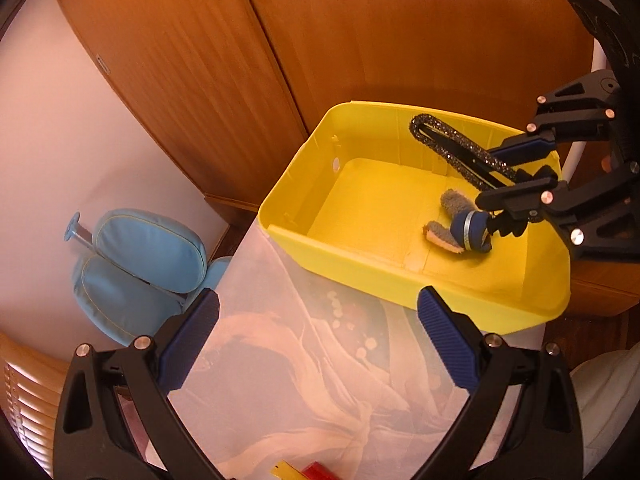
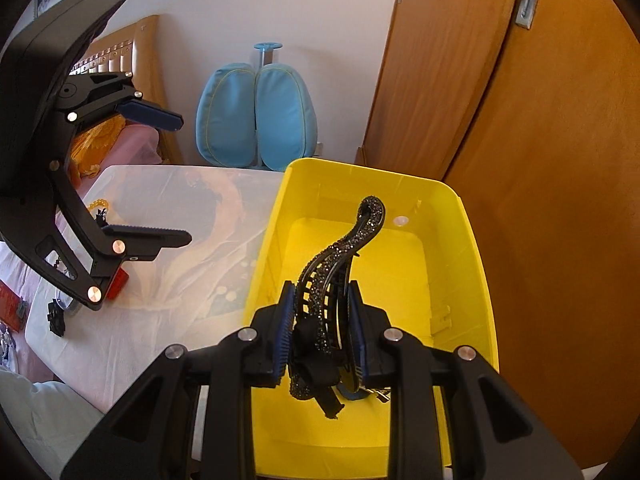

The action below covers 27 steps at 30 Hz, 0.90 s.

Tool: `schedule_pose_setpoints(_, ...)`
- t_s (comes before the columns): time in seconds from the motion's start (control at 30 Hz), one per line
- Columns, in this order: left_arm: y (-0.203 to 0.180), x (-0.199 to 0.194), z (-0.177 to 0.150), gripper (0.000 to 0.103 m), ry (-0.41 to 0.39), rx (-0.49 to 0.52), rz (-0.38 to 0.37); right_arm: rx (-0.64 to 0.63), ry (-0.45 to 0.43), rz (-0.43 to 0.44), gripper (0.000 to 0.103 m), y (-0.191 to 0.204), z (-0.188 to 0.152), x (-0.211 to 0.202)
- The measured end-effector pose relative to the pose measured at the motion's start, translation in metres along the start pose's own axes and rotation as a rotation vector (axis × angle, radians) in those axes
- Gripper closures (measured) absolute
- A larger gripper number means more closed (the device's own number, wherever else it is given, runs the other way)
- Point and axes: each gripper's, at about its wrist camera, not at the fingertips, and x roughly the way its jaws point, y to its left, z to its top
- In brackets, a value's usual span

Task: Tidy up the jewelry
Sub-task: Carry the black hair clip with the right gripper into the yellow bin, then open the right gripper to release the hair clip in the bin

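A yellow plastic bin (image 1: 360, 264) (image 2: 264, 240) stands at the far end of the covered table. My right gripper (image 2: 320, 320) (image 1: 494, 176) is shut on a long black rhinestone hair clip (image 2: 340, 264) (image 1: 448, 146) and holds it above the inside of the bin. A blue and grey fabric piece (image 1: 466, 228) lies on the bin floor beneath it. My left gripper (image 1: 318, 336) (image 2: 182, 180) hangs open over the table beside the bin, with nothing between its fingers. A yellow bead bracelet (image 2: 98, 203) lies on the table behind the left gripper.
The table has a translucent cover over a patterned cloth (image 1: 300, 392). Small black pieces (image 2: 56, 316) and a red item (image 2: 118, 280) lie near its left side. A light blue padded chair (image 2: 256, 120) (image 1: 148, 264) stands behind, and wooden wardrobe doors (image 1: 380, 40) (image 2: 540, 180) rise beyond the bin.
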Motion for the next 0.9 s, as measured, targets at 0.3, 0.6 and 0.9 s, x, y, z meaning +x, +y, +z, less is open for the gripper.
schedule_pose_setpoints(0.3,0.004,0.05,0.053,0.007,0.061,0.023,0.022,0.078,0.047,-0.009,0.076,-0.04,0.02,0.029)
schedule_pose_setpoints(0.6,0.018,0.098,0.065,0.007,0.156,-0.015,0.044,0.116,0.216,-0.001,0.075,-0.058,0.023,0.104)
schedule_pose_setpoints(0.9,0.026,0.112,0.062,0.007,0.178,-0.026,0.032,0.139,0.336,0.024,0.075,-0.066,0.02,0.142)
